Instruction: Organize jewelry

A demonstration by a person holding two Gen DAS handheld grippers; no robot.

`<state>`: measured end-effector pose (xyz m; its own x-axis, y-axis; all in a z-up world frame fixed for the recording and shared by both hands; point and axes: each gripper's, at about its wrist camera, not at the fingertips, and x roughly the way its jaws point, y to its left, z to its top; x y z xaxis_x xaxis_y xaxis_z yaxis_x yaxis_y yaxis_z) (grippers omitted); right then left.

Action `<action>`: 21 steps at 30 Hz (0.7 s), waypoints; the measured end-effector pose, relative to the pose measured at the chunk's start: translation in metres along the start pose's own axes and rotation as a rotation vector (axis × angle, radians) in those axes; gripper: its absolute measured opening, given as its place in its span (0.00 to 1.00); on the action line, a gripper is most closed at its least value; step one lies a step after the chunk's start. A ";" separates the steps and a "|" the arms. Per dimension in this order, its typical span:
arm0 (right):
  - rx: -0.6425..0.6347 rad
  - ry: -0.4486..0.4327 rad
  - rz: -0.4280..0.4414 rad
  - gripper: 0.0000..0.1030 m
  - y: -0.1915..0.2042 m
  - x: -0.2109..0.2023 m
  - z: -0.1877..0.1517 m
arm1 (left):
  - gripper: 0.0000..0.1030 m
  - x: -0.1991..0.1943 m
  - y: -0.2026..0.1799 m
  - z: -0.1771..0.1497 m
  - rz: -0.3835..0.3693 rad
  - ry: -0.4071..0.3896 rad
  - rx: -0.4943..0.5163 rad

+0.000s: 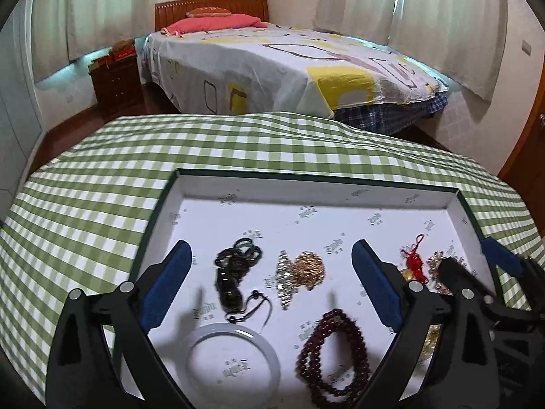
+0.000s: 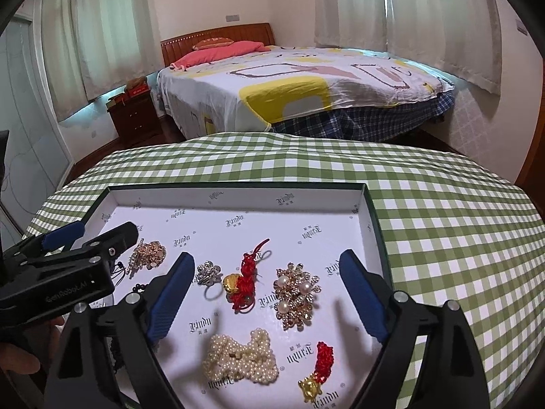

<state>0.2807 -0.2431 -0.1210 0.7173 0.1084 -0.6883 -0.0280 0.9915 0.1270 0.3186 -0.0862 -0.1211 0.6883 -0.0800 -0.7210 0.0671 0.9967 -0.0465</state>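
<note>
A shallow white-lined tray (image 1: 316, 179) with a dark green rim holds the jewelry. My left gripper (image 1: 270, 250) hangs open above a black bead cord (image 1: 235, 272), a silver crystal piece (image 1: 284, 277), a gold chain pile (image 1: 308, 269), a white bangle (image 1: 235, 358) and a dark red bead bracelet (image 1: 332, 344). Nothing sits between its pads. My right gripper (image 2: 266, 258) is also open, over a silver ring (image 2: 208, 272), a red knot charm (image 2: 243, 279), a gold pearl brooch (image 2: 296, 293) and a pearl bow (image 2: 240, 358). It touches none of them.
The tray rests on a table under a green checked cloth (image 2: 442, 221). Behind it stand a bed (image 1: 289, 68) and a dark nightstand (image 1: 115, 81). A second red and gold charm (image 2: 316, 375) lies near the tray's front. A hand (image 2: 13, 358) holds the left gripper.
</note>
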 end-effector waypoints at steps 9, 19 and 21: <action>0.018 -0.011 -0.016 0.82 -0.007 -0.014 -0.010 | 0.92 -0.027 0.000 -0.015 0.008 -0.043 0.060; 0.017 -0.062 -0.026 0.82 -0.004 -0.061 -0.023 | 0.92 -0.090 -0.002 -0.035 -0.020 -0.094 0.068; 0.010 -0.074 -0.026 0.82 -0.002 -0.076 -0.027 | 0.93 -0.109 -0.001 -0.040 -0.016 -0.110 0.073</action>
<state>0.2079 -0.2513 -0.0883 0.7671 0.0770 -0.6369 -0.0025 0.9931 0.1170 0.2145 -0.0780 -0.0700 0.7617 -0.1010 -0.6400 0.1280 0.9918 -0.0041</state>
